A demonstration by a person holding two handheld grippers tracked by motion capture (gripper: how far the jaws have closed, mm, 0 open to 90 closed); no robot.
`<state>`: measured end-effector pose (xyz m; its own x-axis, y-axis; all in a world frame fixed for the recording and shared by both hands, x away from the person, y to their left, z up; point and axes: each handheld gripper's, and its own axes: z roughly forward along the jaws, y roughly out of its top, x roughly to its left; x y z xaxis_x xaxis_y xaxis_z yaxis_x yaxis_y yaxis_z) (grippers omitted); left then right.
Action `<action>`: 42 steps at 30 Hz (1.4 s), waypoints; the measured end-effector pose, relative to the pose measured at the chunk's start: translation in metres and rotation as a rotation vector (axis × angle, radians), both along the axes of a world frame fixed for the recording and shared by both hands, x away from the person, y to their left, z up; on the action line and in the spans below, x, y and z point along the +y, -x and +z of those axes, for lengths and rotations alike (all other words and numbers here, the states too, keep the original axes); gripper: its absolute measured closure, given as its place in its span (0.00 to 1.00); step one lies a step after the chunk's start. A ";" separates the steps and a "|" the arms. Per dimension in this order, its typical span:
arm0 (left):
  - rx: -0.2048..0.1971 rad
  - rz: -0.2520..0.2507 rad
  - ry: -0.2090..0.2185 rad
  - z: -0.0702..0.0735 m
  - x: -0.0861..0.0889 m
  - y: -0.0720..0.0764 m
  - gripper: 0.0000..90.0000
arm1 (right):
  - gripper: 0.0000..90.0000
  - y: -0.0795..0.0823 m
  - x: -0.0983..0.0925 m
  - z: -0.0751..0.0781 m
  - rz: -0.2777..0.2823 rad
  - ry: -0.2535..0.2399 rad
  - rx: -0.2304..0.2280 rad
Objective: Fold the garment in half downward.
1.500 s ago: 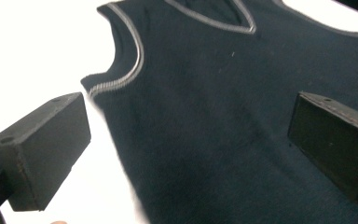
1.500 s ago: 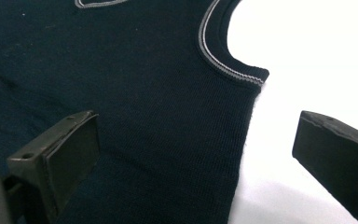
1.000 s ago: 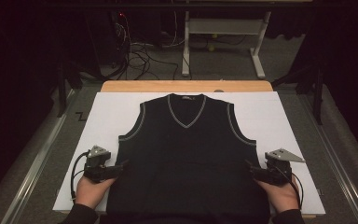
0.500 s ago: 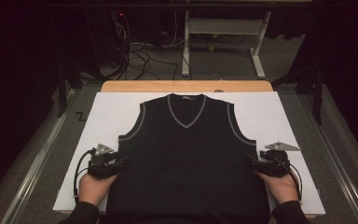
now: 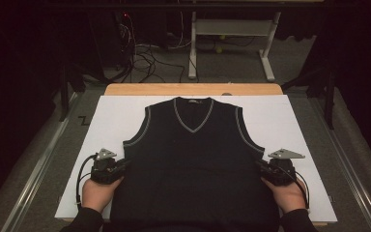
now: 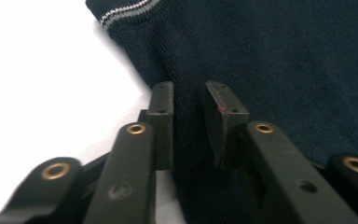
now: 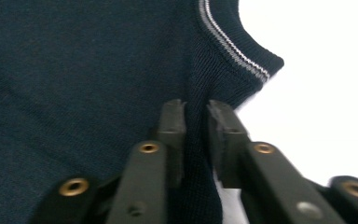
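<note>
Because the vest (image 5: 195,169) is laid flat on the white sheet (image 5: 294,121), its side seams can be pinched: left gripper (image 5: 121,166) and right gripper (image 5: 262,167) have just been closing on fabric, ready for folding.

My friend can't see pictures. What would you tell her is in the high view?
A dark sleeveless V-neck sweater vest lies flat on a white table. A person's hands come in from the bottom, and the left gripper and the right gripper each pinch a side edge of the vest just below an armhole. Beyond the table are cables and a desk frame on a dark floor.
</note>
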<state>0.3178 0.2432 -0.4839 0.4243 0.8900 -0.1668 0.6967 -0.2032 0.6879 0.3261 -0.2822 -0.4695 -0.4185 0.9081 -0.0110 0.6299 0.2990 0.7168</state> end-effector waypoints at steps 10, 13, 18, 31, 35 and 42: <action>-0.050 -0.020 0.029 0.006 0.002 0.003 0.89 | 0.94 0.006 -0.005 0.008 0.007 -0.016 -0.065; -0.094 -0.023 0.044 0.014 0.004 0.006 0.89 | 0.95 0.008 -0.006 0.011 0.008 -0.023 -0.086; -0.137 -0.027 0.066 0.021 0.008 0.010 0.90 | 0.95 0.012 -0.008 0.018 0.009 -0.032 -0.129; -0.183 -0.042 0.087 0.032 0.015 0.020 0.90 | 0.95 0.023 -0.017 0.027 0.002 -0.073 -0.171; -0.188 -0.049 0.093 0.034 0.017 0.025 0.90 | 0.95 0.030 -0.019 0.029 0.011 -0.087 -0.186; -0.196 -0.069 0.089 0.039 0.020 0.038 0.90 | 0.95 0.045 -0.021 0.034 0.029 -0.098 -0.219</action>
<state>0.2794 0.2635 -0.4447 0.5158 0.8432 -0.1518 0.5343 -0.1781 0.8263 0.2814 -0.3028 -0.4351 -0.4421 0.8968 -0.0170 0.4486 0.2375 0.8616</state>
